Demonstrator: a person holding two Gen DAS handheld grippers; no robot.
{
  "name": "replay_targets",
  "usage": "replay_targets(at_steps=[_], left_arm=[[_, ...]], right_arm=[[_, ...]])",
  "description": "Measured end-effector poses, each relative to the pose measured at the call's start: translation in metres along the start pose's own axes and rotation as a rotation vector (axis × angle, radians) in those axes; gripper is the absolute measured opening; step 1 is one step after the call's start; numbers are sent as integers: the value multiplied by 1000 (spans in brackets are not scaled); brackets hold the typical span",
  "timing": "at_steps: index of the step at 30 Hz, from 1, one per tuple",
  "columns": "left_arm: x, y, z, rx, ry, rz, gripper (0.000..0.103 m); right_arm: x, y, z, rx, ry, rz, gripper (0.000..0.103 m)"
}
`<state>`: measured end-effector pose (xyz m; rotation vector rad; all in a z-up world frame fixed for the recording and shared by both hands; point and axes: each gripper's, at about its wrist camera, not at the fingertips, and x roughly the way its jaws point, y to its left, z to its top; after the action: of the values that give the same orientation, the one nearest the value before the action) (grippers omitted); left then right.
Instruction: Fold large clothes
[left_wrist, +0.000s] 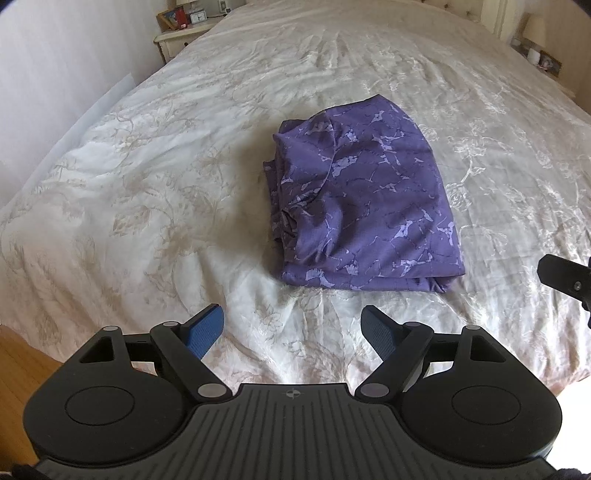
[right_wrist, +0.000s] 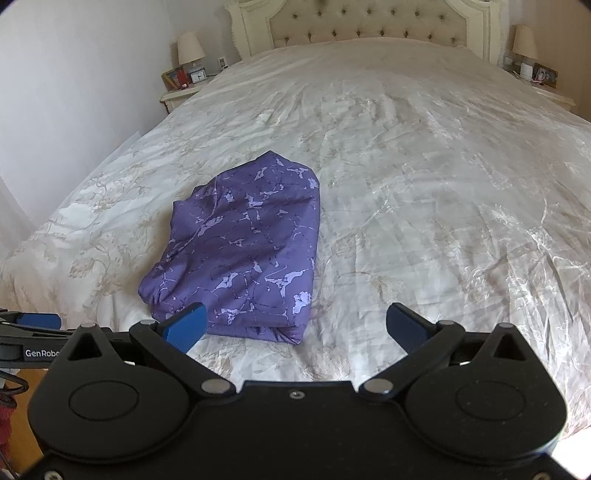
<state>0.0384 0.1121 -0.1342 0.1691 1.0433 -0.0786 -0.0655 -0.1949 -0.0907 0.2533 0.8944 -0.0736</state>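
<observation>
A purple garment (left_wrist: 364, 201) with a pale marbled print lies folded into a thick rectangle near the foot of the bed (left_wrist: 147, 184). My left gripper (left_wrist: 291, 319) hovers open just short of its near edge, with nothing between the blue pads. In the right wrist view the same purple garment (right_wrist: 243, 243) sits left of centre. My right gripper (right_wrist: 297, 319) is open above the bedspread beside the garment's near right corner, its left pad in front of the garment's near edge. The left gripper's fingers (right_wrist: 37, 320) show at the left edge.
The bed (right_wrist: 424, 166) has a cream floral cover and a tufted headboard (right_wrist: 362, 26). Nightstands with lamps stand at both sides: left nightstand (right_wrist: 181, 94), right nightstand (right_wrist: 543, 88). Wooden floor (left_wrist: 18, 365) shows below the bed's foot at left. A white wall (right_wrist: 74, 74) runs along the left.
</observation>
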Motion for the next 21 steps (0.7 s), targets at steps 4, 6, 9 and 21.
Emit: replay_targets(at_steps=[4,6,9,21], left_arm=[[0,-2,1,6,-5,2,81],[0,-3,1,7,-5,4,81],[1,-1,2,10,-5,3,81],[6,8,6,9,-1,7,81]], right_arm=[[2,-2,0,5,5,1,102],[2,-1,-1,7,6,2,102],[4,-2,0,7,9,4,102],[12,-1,-1,9,27,12,102]])
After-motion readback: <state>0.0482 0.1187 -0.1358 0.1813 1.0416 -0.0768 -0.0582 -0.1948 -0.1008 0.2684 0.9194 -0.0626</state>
